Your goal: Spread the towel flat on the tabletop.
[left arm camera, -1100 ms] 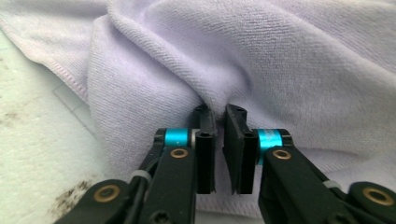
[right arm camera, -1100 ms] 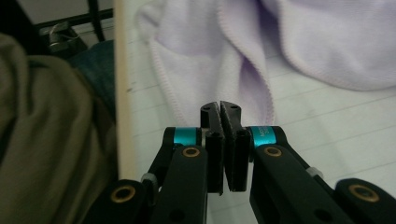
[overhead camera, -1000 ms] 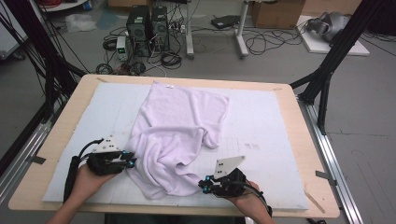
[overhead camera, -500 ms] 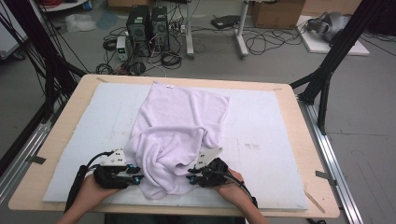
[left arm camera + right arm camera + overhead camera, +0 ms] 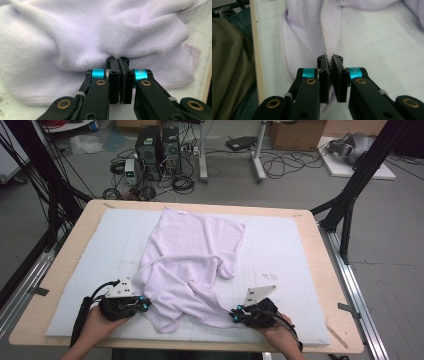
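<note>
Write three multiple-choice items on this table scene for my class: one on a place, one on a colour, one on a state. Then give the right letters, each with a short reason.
1. Where does the towel lie?
A. On the white mat
B. On the floor
C. Over a chair

2. What colour is the towel?
A. Dark green
B. Pale lilac
C. Red

3. How do the jaws of the left gripper stand?
A. Wide open above the towel
B. Shut on the towel
C. Shut on a cup

Answers: 1 A, the high view shows the towel spread on the mat that covers the table. 2 B, every view shows it pale lilac. 3 B, the left gripper view shows the jaws pinching a fold; the right gripper likewise pinches the hem.
</note>
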`<state>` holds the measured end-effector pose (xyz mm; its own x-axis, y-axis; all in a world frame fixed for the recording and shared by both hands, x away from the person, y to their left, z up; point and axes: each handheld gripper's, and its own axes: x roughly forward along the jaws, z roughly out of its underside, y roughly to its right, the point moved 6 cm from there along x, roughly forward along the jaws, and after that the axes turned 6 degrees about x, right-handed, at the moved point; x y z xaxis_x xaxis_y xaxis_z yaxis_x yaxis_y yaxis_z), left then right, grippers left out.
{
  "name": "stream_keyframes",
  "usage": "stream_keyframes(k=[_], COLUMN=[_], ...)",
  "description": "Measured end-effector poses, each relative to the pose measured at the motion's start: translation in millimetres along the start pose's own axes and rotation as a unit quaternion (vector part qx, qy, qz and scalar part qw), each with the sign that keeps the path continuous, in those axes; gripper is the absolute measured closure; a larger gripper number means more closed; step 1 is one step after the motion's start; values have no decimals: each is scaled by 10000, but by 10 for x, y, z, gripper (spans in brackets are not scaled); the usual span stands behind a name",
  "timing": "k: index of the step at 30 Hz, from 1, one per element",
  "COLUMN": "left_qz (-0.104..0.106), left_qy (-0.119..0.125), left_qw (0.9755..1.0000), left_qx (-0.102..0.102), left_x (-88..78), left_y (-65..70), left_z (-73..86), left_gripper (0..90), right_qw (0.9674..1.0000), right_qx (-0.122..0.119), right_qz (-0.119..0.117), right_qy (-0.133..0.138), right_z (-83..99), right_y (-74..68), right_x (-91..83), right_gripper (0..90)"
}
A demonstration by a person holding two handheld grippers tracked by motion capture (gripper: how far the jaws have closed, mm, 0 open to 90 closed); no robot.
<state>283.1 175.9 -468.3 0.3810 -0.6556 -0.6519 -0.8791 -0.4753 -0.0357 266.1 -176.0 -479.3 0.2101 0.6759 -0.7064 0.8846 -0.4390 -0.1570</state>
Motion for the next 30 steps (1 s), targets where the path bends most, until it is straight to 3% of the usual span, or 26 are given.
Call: stream_keyframes(k=[2, 3, 6, 9, 12, 15, 17, 19, 21, 30], left_qz=[23, 67, 195, 243, 302, 144, 249, 293, 215, -149], left_qy=[44, 60, 84, -27, -211, -211, -213, -202, -154, 313], left_qw=[10000, 9999, 9996, 9996, 9993, 9996, 9995, 9994, 9996, 9992], left_qx=[-66, -97, -173, -161, -67, 73, 37, 43, 53, -178], left_x=[-23, -29, -23, 28, 126, 168, 166, 160, 125, -206], left_y=[-9, -6, 36, 82, 123, 126, 96, 80, 56, -190], left_z=[-13, -20, -28, -7, 25, 18, 11, 12, 7, -124], left_gripper=[871, 856, 673, 557, 535, 667, 835, 862, 869, 874], right_qw=[10000, 9999, 9986, 9968, 9961, 9970, 9977, 9984, 9991, 9961], right_qx=[-4, 12, 85, 126, -28, -226, -249, -358, -264, -1], right_qz=[0, -2, -28, -9, 25, 151, 263, 264, 64, 637], right_qy=[30, 141, 523, 791, 880, 720, 572, 340, 312, 608], right_z=[22, -1, -144, -352, -542, -672, -702, -681, -655, -458], right_y=[-16, -17, -3, 32, 34, 51, 97, 140, 172, 321], right_x=[-71, -97, -141, -97, 45, 241, 351, 411, 388, -156], right_gripper=[803, 720, 536, 469, 426, 475, 631, 840, 851, 852])
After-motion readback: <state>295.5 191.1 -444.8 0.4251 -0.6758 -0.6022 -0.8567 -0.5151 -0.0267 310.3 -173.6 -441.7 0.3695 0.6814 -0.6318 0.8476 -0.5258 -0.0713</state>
